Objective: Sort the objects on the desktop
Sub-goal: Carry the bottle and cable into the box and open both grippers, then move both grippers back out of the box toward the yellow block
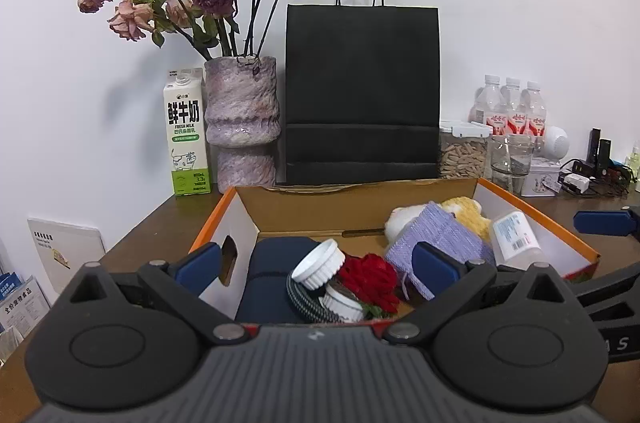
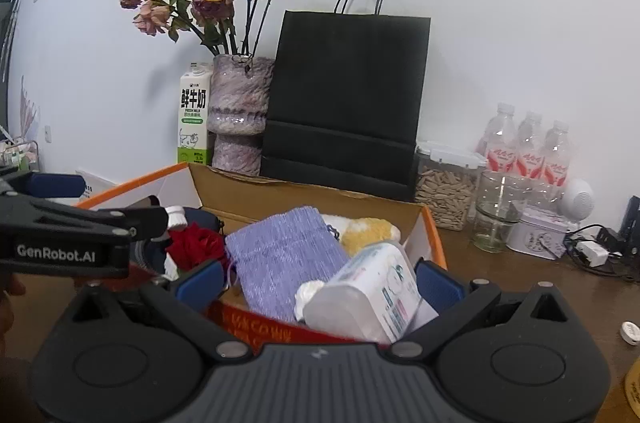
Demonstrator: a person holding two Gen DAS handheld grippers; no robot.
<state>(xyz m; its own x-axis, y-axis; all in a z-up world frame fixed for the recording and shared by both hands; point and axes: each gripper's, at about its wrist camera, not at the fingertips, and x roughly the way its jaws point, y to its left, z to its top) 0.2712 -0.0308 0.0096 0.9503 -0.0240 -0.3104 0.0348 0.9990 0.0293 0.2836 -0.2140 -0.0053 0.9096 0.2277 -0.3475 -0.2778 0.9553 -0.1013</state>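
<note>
An open cardboard box (image 1: 536, 219) with orange rims sits on the brown desk. It holds a white ribbed cap (image 1: 318, 264), a red fabric rose (image 1: 370, 279), a dark blue pouch (image 1: 266, 279), a purple knitted pouch (image 1: 440, 235), a yellow-white plush (image 1: 468, 211) and a white bottle (image 1: 514, 233). My left gripper (image 1: 316, 259) is open and empty above the box's near edge. My right gripper (image 2: 320, 281) is open, its pads either side of the white bottle (image 2: 368, 297) and purple pouch (image 2: 280, 255); nothing is gripped.
Behind the box stand a milk carton (image 1: 186, 135), a purple vase (image 1: 242, 119) with dried roses, a black paper bag (image 1: 362, 95), a seed jar (image 1: 462, 151), a glass (image 1: 510, 159), three water bottles (image 1: 512, 107) and chargers with cables (image 1: 588, 175).
</note>
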